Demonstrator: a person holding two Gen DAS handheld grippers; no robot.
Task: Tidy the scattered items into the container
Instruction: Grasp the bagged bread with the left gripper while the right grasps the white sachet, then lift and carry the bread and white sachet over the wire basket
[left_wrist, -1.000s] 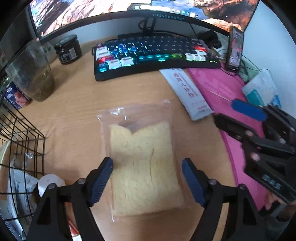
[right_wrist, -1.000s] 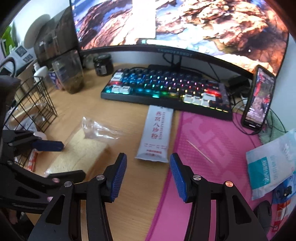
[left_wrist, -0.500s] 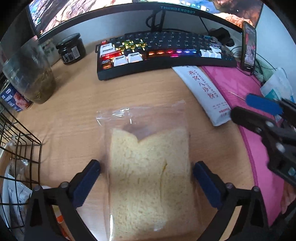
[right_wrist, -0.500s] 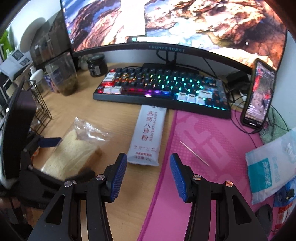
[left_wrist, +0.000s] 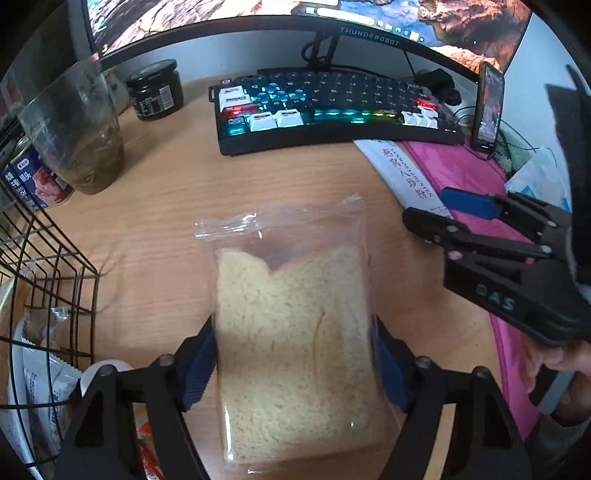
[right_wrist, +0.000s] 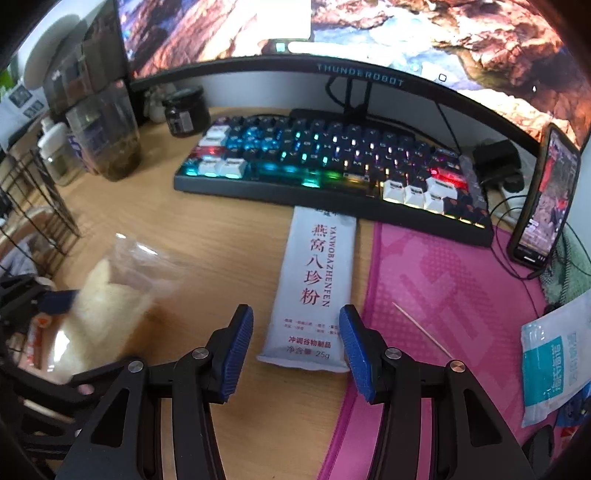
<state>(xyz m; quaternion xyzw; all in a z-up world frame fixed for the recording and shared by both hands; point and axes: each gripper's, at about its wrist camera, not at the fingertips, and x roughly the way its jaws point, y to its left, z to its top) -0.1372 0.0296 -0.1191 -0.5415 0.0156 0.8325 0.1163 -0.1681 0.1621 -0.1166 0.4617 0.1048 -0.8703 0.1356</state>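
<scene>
The left gripper clamps both blue pads against the sides of the clear plastic bag of sliced white bread, which sits over the wooden desk just right of the black wire basket. The right gripper hangs wide, nothing between its pads, over the near end of the long white powder sachet with red characters, which lies beside the pink mat below the backlit keyboard.
</scene>
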